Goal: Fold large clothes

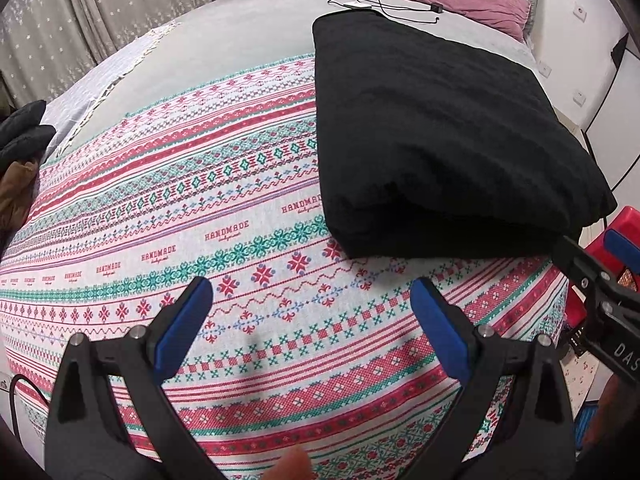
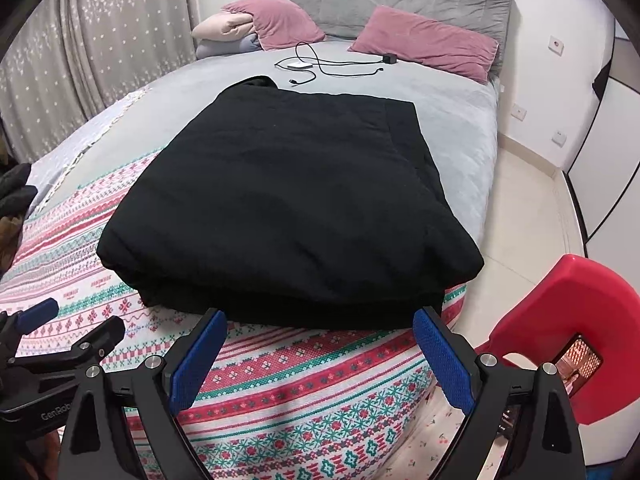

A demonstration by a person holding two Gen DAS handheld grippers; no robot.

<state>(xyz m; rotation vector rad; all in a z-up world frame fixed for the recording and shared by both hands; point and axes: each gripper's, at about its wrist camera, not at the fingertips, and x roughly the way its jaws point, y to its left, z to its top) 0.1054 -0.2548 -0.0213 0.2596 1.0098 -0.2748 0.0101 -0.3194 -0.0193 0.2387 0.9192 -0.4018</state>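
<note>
A large black garment [image 2: 288, 208] lies folded into a thick rectangle on the patterned red, teal and white blanket [image 2: 304, 368] at the foot of the bed. It also shows in the left wrist view [image 1: 440, 140], at the right. My right gripper [image 2: 320, 320] is open and empty, just short of the garment's near edge. My left gripper [image 1: 312, 292] is open and empty over the bare blanket [image 1: 200, 240], to the left of the garment. The right gripper also shows in the left wrist view [image 1: 592, 264] at the garment's near right corner.
A white charger with black cables [image 2: 320, 66] and two pink pillows [image 2: 424, 40] lie at the head of the grey bed. A red plastic stool [image 2: 568, 320] stands on the floor to the right. Dark clothes [image 1: 20, 136] are piled at the left edge.
</note>
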